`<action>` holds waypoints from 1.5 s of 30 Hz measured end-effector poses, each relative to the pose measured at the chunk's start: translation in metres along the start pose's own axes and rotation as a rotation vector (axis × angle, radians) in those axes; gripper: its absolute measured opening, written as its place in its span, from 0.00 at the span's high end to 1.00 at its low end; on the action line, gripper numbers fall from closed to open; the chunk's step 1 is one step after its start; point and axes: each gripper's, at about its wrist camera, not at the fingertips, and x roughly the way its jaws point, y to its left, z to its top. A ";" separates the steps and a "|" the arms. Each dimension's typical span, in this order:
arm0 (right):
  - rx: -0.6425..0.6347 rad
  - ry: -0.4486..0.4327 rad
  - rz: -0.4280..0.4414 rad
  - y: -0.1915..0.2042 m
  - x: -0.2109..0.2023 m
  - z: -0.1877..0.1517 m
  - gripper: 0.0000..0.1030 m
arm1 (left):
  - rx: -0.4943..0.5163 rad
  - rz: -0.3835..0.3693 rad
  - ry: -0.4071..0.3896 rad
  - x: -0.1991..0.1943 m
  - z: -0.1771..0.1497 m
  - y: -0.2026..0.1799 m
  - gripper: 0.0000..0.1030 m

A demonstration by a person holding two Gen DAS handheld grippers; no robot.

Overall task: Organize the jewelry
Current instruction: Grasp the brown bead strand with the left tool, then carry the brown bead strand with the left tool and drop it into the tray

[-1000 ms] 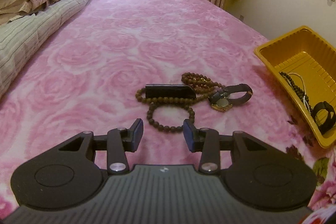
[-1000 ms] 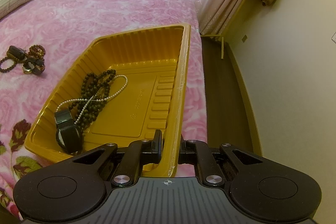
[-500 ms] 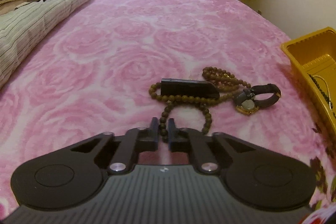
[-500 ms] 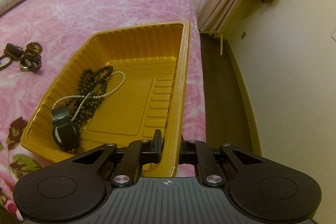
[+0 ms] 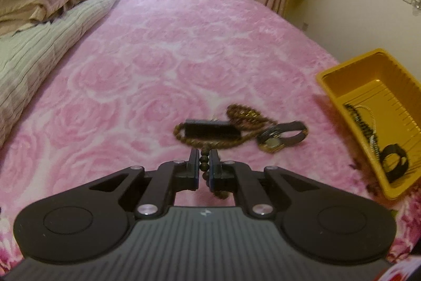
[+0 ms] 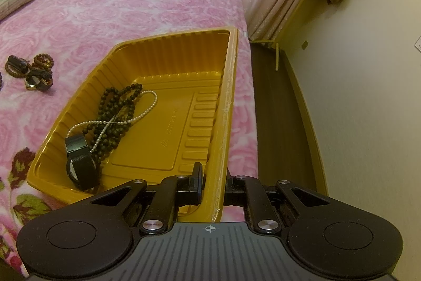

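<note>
Since the earlier frame the left claw (image 5: 204, 165) has closed on the near loop of the brown bead bracelet (image 5: 204, 164), which now stands pinched between its jaws with a few beads trailing below, and it has begun to rise from the pink bedspread (image 5: 163, 70). Its pads press on the string itself, probably because a thin loop gives nothing else to grip. On the bed just beyond lie the rest of the loose pieces: a black oblong case (image 5: 210, 130) resting across a longer bead strand (image 5: 246, 113), and a gold-faced watch (image 5: 272, 142) with a dark strap beside them. Whether the lifted bracelet is tangled with that strand is hard to tell through the blur.

At the bed's edge sits the yellow tray (image 6: 168, 49), already holding a dark bead necklace (image 6: 115, 117), a pearl string (image 6: 126, 120) and a black watch (image 6: 80, 170). The right claw (image 6: 213, 183) is clamped on the tray's near right rim, one jaw inside the wall and one outside, likely to steady the light plastic so it cannot slide off the mattress while pieces are dropped in
</note>
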 end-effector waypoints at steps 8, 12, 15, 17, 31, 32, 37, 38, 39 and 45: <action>0.000 0.000 0.000 0.000 0.000 0.000 0.88 | 0.032 -0.063 -0.019 -0.008 0.012 -0.023 0.94; 0.001 0.000 0.000 0.000 0.000 0.000 0.88 | 0.046 -0.089 -0.026 -0.011 0.017 -0.032 0.94; 0.001 0.001 0.000 -0.001 0.000 0.000 0.88 | 0.053 -0.113 -0.031 -0.012 0.021 -0.039 0.94; 0.002 0.000 0.001 -0.001 0.000 0.000 0.88 | 0.064 -0.132 -0.034 -0.012 0.024 -0.045 0.94; 0.004 0.000 0.002 -0.001 0.000 -0.001 0.88 | 0.182 -0.398 -0.062 -0.007 0.056 -0.140 0.94; 0.003 0.000 0.002 -0.001 0.000 -0.001 0.88 | 0.193 -0.416 -0.058 -0.004 0.058 -0.148 0.94; 0.005 -0.002 0.003 0.000 -0.002 0.000 0.88 | 0.232 -0.473 -0.038 0.010 0.067 -0.183 0.94; 0.005 -0.003 0.004 0.001 -0.002 0.000 0.88 | 0.237 -0.484 -0.035 0.012 0.068 -0.190 0.94; 0.006 -0.003 0.004 0.001 -0.002 0.000 0.88 | 0.243 -0.494 -0.031 0.014 0.068 -0.196 0.94; 0.011 -0.003 0.006 0.002 -0.003 -0.001 0.88 | 0.263 -0.530 -0.010 0.025 0.067 -0.219 0.94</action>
